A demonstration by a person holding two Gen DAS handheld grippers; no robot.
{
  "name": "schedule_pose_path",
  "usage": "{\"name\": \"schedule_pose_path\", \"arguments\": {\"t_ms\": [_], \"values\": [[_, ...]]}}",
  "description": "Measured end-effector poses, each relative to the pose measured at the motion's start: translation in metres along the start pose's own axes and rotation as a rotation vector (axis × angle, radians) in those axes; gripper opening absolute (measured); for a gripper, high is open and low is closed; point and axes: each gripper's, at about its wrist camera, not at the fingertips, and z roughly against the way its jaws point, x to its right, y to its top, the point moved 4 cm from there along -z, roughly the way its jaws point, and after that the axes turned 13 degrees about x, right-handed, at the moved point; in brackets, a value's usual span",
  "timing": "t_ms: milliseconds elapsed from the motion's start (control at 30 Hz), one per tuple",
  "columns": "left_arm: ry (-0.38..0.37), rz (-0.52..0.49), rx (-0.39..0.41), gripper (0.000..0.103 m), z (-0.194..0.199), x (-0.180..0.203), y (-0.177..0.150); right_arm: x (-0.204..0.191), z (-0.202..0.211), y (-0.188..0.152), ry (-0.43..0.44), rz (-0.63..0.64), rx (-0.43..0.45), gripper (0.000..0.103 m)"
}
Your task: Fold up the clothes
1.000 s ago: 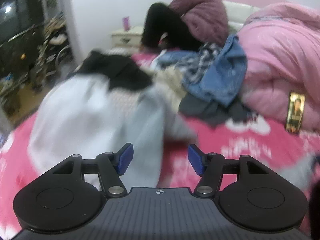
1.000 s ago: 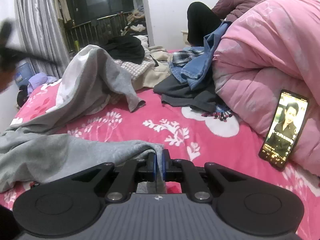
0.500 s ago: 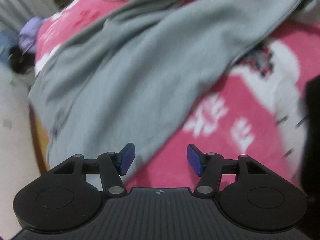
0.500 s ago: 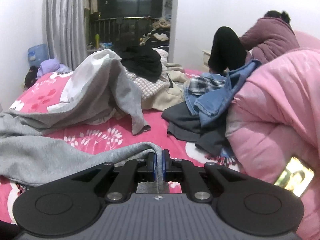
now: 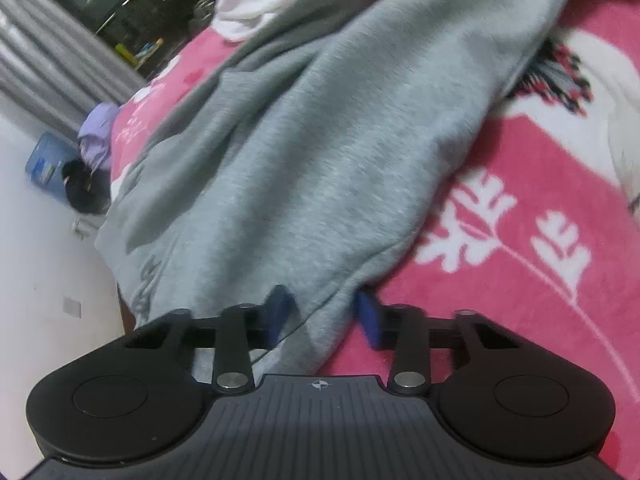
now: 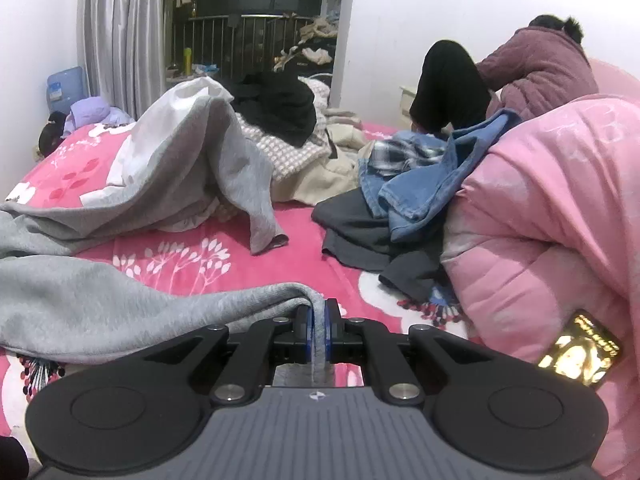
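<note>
Sweatshirt [image 6: 92,300] spread across the lower left of the right wrist view on the blanket [image 6: 300,236], heap of clothes [image 6: 280,120] piled behind it at centre, quilt [image 6: 560,208] bunched at right, phone [image 6: 580,350] leaned against the quilt at lower right, person [image 6: 536,64] seated at upper right behind the quilt.

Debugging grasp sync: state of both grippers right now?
Left gripper: jaws closing around the grey garment's edge, not clamped yet.
Right gripper: shut on a fold of the grey garment.
</note>
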Motion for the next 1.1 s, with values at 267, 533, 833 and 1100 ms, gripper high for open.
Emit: {"name": "schedule_pose_path", "arguments": {"t_ms": [267,533,833,1100], "values": [[0.1,0.208,0.115,0.009,0.037,-0.081,0.034,0.005,-0.031,0.064,0.099,0.03,0.087,0.006],[-0.109,0.308,0.055,0.009,0.09,-0.09,0.01,0.007,0.047,0.075,0.33,0.298,0.222,0.007],[-0.285,0.143,-0.127,0.009,0.042,-0.014,-0.036,0.0,0.021,-0.108,0.344,0.508,-0.42,0.008],[-0.32,0.113,-0.225,0.016,0.052,-0.012,-0.052,0.018,0.027,-0.101,0.349,0.359,-0.527,0.018]]}}
